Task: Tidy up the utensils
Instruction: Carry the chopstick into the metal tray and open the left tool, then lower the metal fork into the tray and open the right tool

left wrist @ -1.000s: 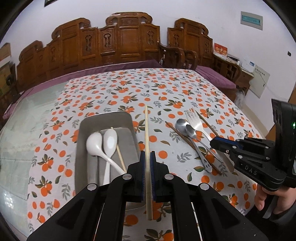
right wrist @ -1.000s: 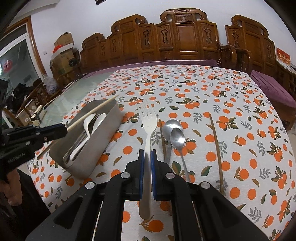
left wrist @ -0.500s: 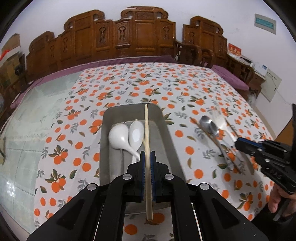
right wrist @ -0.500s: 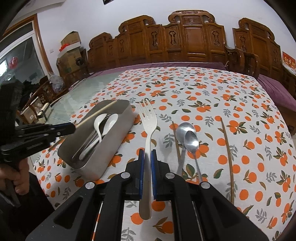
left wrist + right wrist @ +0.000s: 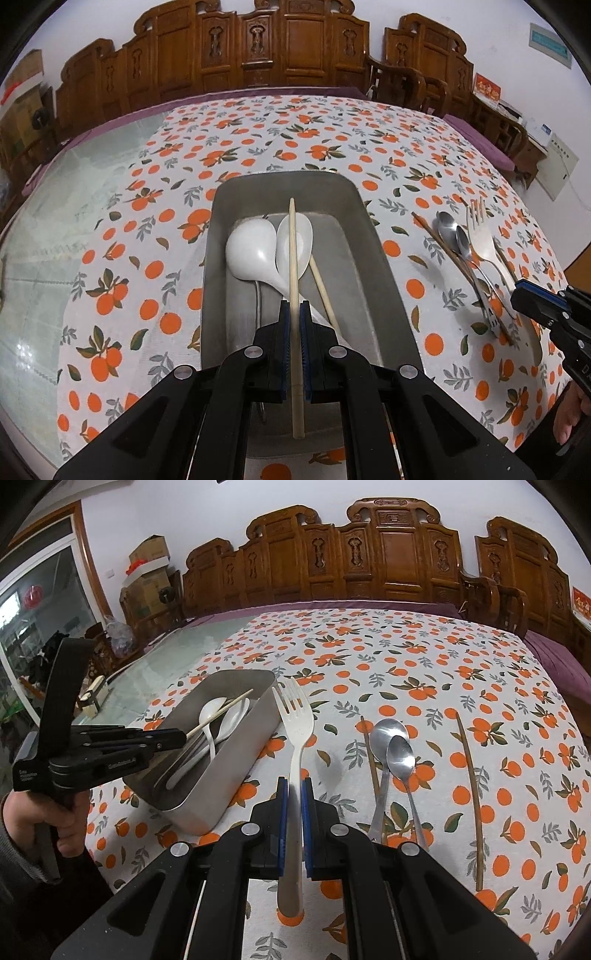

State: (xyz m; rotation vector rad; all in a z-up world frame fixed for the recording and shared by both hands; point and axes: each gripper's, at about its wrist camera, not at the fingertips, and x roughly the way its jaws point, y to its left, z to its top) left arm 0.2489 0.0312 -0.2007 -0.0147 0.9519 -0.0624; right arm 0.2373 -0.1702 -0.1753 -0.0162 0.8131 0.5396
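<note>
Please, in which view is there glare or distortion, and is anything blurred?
Left wrist view: strong fisheye bending at the edges, dark corners, glare on the bare glass tabletop; the chopstick is sharp. Right wrist view: same bending, a bright highlight on the metal spoon; the fork is sharp.

Even, sharp light (edges perhaps warped)

no legible text anywhere

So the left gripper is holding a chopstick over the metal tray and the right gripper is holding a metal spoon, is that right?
Not quite. The right gripper holds the white fork, as the right wrist view shows. Both metal spoons lie on the tablecloth. The left gripper does hold a chopstick over the metal tray.
</note>
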